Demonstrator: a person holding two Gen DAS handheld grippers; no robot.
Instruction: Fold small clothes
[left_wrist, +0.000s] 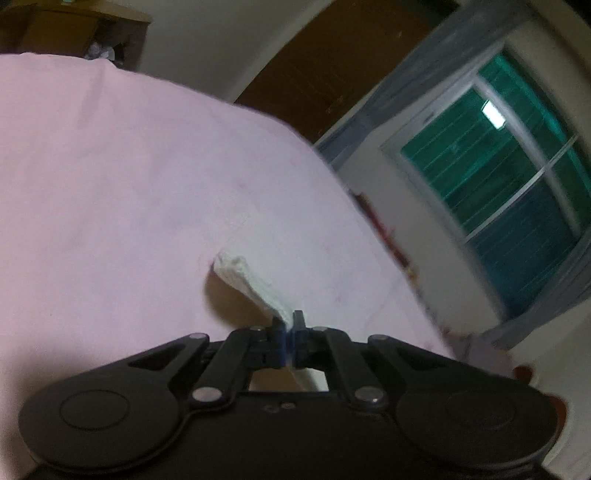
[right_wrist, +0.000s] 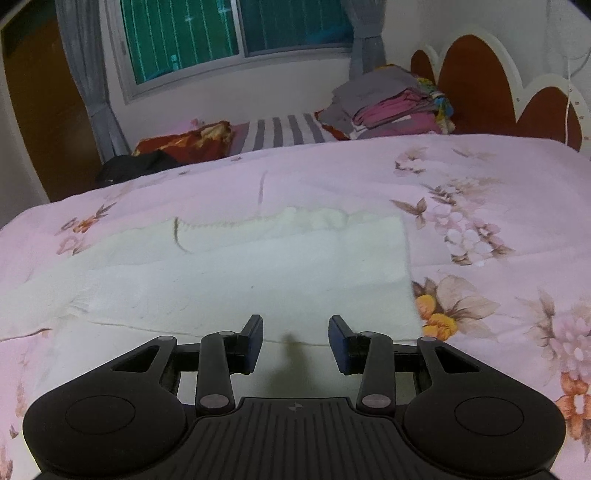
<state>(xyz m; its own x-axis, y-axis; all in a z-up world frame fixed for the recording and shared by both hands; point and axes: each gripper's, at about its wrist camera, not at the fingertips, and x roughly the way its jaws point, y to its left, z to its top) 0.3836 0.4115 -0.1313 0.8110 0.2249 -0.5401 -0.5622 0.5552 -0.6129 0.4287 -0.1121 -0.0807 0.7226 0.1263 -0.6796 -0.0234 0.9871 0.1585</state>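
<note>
Left gripper (left_wrist: 289, 326) at lower centre clamped on a strip of white cloth (left_wrist: 246, 277), pink sheet (left_wrist: 110, 177) behind, right gripper (right_wrist: 295, 341) with jaws apart over the white garment (right_wrist: 266, 266) spread mid-frame on the floral bedspread (right_wrist: 498, 229), folded clothes (right_wrist: 388, 103) upper right, window (right_wrist: 236, 29) at top, no legible writing.

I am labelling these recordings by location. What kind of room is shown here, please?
Most likely a bedroom in a home: a bed with a pink floral bedspread, a scalloped headboard, a pile of folded clothes and a curtained window.
</note>
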